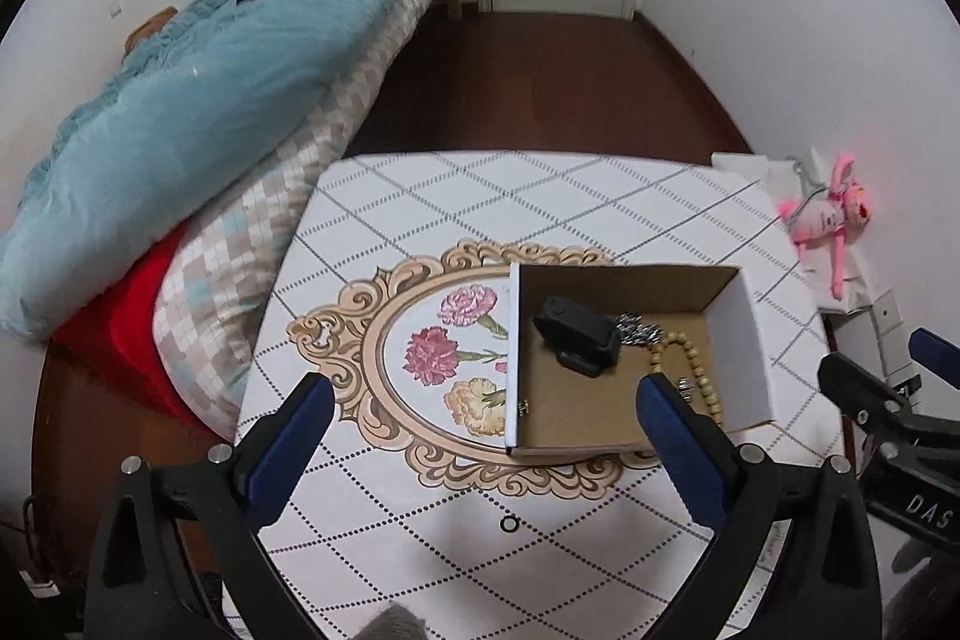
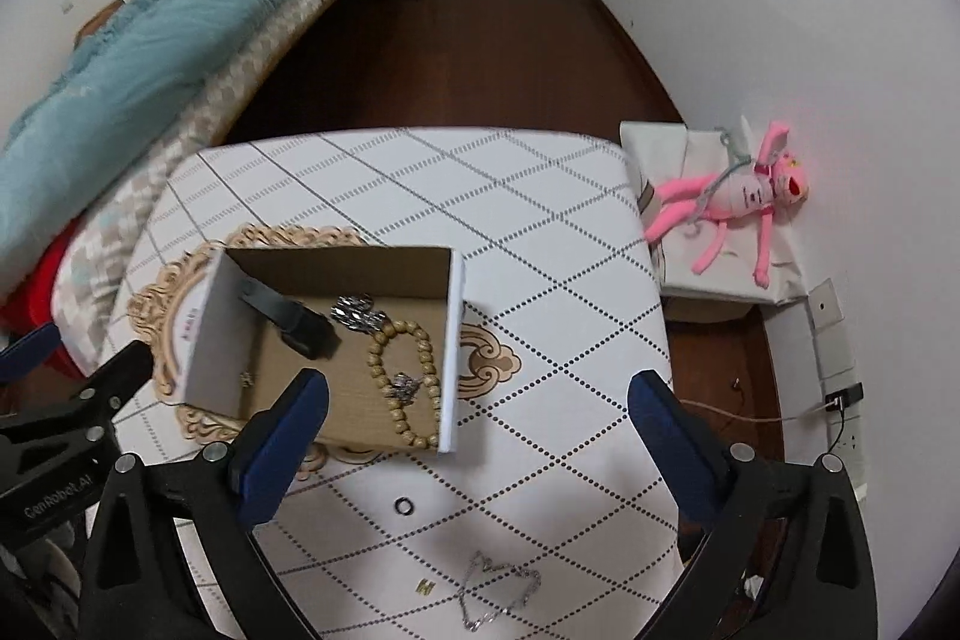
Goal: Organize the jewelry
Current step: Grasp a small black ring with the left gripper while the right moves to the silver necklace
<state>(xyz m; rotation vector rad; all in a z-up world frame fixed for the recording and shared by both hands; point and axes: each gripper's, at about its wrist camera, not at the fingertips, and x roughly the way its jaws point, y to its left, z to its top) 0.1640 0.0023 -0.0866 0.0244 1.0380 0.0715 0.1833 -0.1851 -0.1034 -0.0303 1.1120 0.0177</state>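
Observation:
An open cardboard box point(image 1: 741, 340) point(image 2: 453, 340) stands on the table. In it lie a black watch point(image 1: 579, 337) point(image 2: 300, 319), a silver chain bracelet point(image 1: 636, 328) point(image 2: 359, 313), a wooden bead necklace point(image 1: 699, 376) point(image 2: 414, 382) and a small earring point(image 1: 524, 407). On the table in front lie a black ring point(image 1: 509, 524) point(image 2: 404, 506), a silver chain point(image 2: 495, 589) and a small gold piece point(image 2: 426, 587). My left gripper point(image 1: 483, 394) is open and empty above the box's near left corner. My right gripper point(image 2: 480, 394) is open and empty above the box's near right corner.
The table point(image 1: 420, 196) has a white diamond-pattern cloth with a floral frame print. A bed with a blue quilt point(image 1: 180, 100) lies to the left. A pink plush toy point(image 2: 738, 196) lies on a white box at the right. Wall sockets and cables point(image 2: 840, 400) are beyond.

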